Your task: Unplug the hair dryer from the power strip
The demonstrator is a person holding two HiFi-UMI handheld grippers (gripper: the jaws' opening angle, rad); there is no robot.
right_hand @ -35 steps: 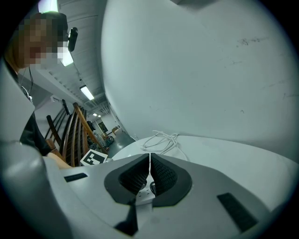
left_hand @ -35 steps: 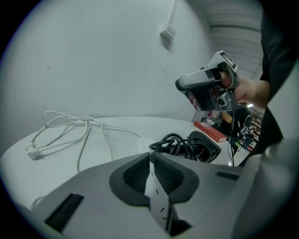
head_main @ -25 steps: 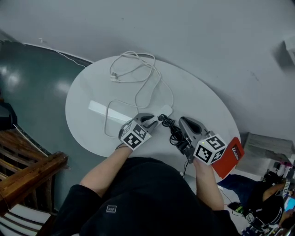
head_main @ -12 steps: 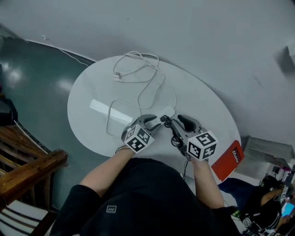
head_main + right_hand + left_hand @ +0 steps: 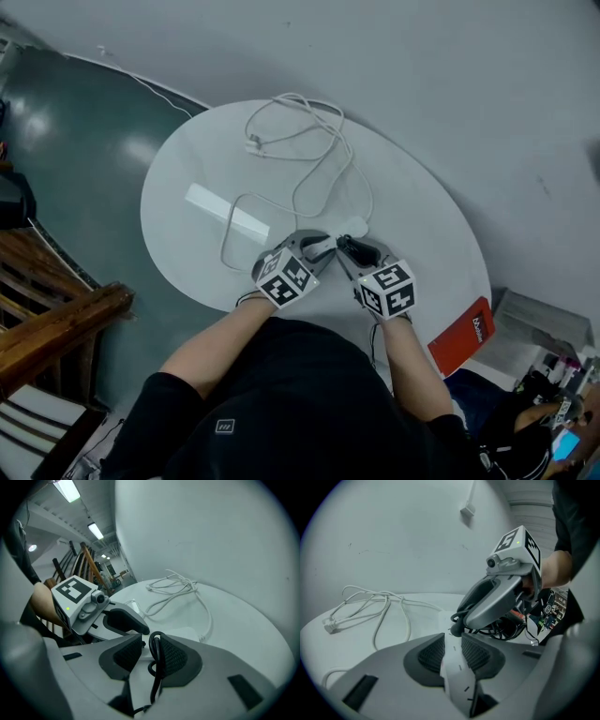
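My left gripper (image 5: 322, 246) has just been closing and now clamps the long white plastic power strip (image 5: 451, 665) between its pads, on the near side of the round white table (image 5: 187, 178). Right gripper (image 5: 149, 644) jaws stand apart. The hair dryer's thin black cord (image 5: 156, 660) runs between them, against one pad. A loose white cable (image 5: 314, 150) lies coiled further back.

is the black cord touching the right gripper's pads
Touching: the right gripper view shows the black cord lying against one pad of the right gripper, with a gap to the other.
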